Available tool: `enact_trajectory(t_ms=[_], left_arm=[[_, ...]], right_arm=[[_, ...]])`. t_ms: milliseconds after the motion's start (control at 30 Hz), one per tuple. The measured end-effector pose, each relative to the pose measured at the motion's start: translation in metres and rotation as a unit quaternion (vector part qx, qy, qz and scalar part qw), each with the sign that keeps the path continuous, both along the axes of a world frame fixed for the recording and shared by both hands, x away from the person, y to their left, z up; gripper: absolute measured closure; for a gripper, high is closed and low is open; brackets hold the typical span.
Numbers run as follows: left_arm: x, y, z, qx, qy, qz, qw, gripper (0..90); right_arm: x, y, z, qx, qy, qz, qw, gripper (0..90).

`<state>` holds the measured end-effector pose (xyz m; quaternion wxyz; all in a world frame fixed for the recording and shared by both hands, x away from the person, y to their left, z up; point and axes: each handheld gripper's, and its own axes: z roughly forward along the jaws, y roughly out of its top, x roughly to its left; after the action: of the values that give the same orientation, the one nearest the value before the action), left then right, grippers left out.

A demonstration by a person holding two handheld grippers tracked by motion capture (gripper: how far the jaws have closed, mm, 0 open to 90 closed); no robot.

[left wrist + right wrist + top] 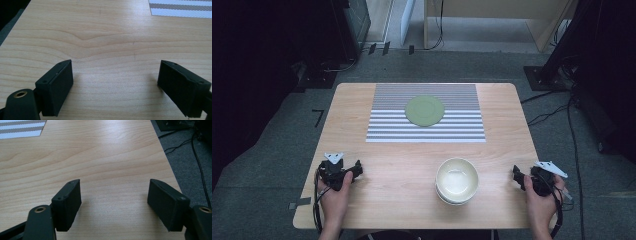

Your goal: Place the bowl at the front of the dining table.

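Left gripper (353, 169) and right gripper (518, 176) at table's (412, 165) near corners, jaws apart, empty; bowl (457, 180) near front edge.

A pale wooden table (412, 165) with visible wavy grain and a smooth, softly sheened finish carries a grey-and-white striped woven mat (462, 125) of matt cloth-like texture. On the mat sits a round green plate (425, 110) with a dull, matt surface, while a cream-white glossy bowl (457, 180) catches the light like glazed ceramic. The left gripper (115, 82) and the right gripper (115, 202) show matt black plastic-looking jaws with brass-coloured metal eyelets, above a rough grey carpet floor (272, 165).
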<state>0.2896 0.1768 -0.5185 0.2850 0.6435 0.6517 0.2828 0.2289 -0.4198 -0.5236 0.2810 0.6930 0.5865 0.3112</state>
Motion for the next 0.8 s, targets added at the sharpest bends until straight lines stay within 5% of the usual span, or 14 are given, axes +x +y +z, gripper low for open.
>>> enact_trajectory(t_ms=[367,800], left_arm=[[0.0,0.0,0.0,0.002,0.0,0.0,1.0,12.6],[0.0,-0.001,0.0,0.002,0.0,-0.001,1.0,12.7]], right_arm=[[-0.002,-0.001,0.01,0.014,-0.015,-0.009,0.9998,27.5],[-0.007,0.012,0.04,0.02,-0.049,0.021,0.9984,27.4]])
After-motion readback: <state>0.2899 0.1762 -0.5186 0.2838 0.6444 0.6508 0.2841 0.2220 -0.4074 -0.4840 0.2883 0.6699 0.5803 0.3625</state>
